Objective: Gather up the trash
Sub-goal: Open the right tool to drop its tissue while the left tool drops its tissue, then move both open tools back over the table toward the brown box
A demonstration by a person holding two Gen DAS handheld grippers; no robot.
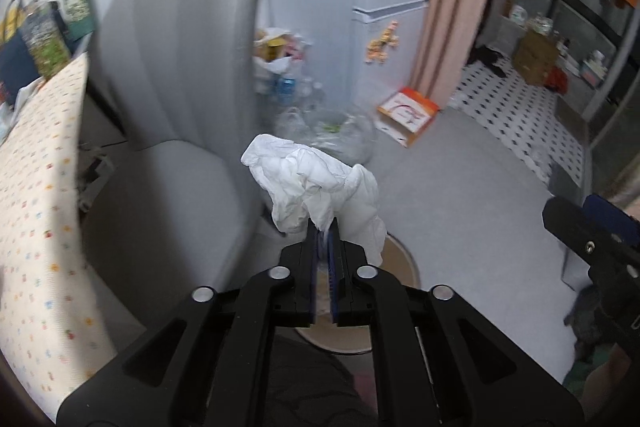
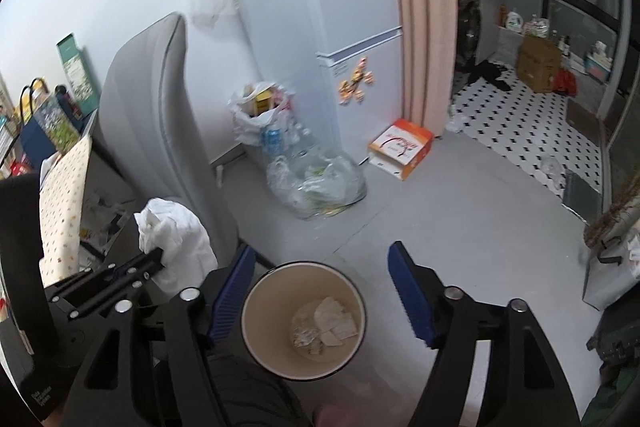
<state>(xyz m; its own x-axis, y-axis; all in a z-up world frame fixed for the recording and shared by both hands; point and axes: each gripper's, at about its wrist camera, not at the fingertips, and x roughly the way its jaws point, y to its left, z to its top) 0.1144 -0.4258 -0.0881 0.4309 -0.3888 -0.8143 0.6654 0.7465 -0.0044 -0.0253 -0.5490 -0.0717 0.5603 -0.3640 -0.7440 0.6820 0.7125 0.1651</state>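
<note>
I had the left claw [image 1: 325, 227] pinched on a crumpled tissue [image 1: 316, 183], held in the air left of the bin [image 2: 304, 315], not yet over it. The right claw [image 2: 322, 287] gaped empty above the bin. Released there, the wad would likely miss. It had no clear long axis, ballooning up and forward from the pinch.

The bin [image 2: 304, 319] mouth is open from above; the grey chair [image 2: 160, 131] stands close on its left, bare floor [image 2: 460, 219] on its right.
</note>
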